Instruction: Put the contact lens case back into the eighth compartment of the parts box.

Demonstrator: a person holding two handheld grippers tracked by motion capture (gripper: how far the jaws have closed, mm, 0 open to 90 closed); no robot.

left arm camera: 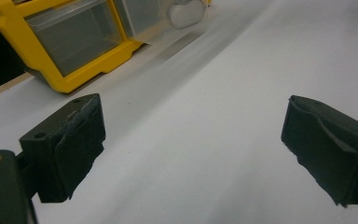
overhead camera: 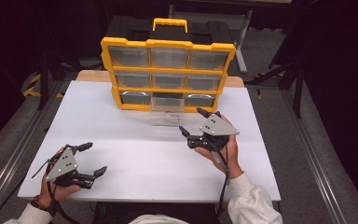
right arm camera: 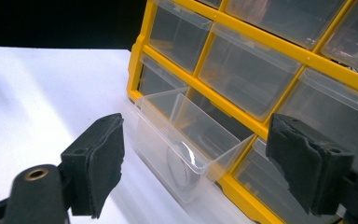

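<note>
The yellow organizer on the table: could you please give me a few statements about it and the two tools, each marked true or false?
1. The yellow organizer holds nine clear drawers in three rows. True.
2. The bottom middle drawer is pulled partly out. True.
3. The right tool is shut on that drawer's front. False: its jaws stand apart, short of the drawer, gripping nothing.
4. The left tool is open over the bare white tabletop. True.
5. The organizer lies flat on its back. False: it stands upright with its handle on top.
6. The top middle drawer is pulled out. False: it sits flush.
</note>
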